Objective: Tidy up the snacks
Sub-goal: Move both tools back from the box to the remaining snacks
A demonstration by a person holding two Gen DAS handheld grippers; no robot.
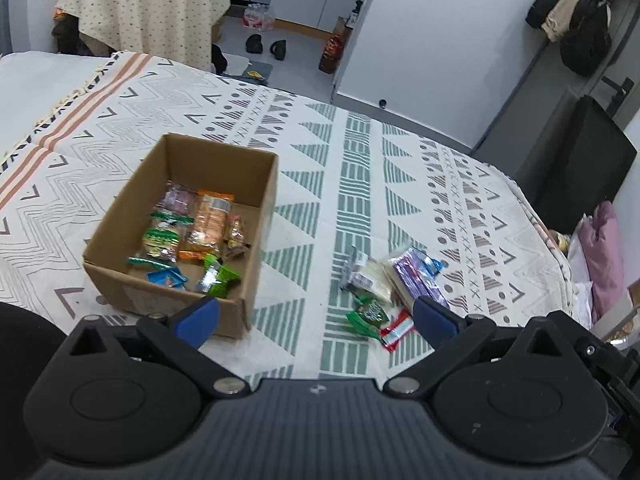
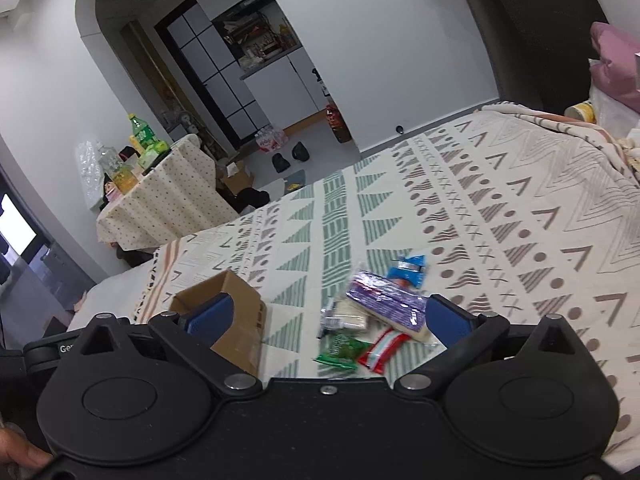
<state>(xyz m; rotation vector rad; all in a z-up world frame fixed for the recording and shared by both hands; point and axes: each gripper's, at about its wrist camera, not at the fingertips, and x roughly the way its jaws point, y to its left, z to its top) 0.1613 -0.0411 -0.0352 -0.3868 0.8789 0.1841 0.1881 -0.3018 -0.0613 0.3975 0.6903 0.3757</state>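
Both jaws spread, empty. Loose packets [image 1: 384, 284] piled right of box [image 1: 180, 232]; overlapping wrappers risk double pick, slip.

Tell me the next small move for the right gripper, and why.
Probably lower the open right gripper onto the red-and-white packet, the loose snack nearest its fingers. Both grippers are empty, and several packets still lie on the blanket outside the cardboard box.

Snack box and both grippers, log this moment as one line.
left gripper open, empty | right gripper open, empty | cardboard box partly filled | loose snacks on bedspread beside box
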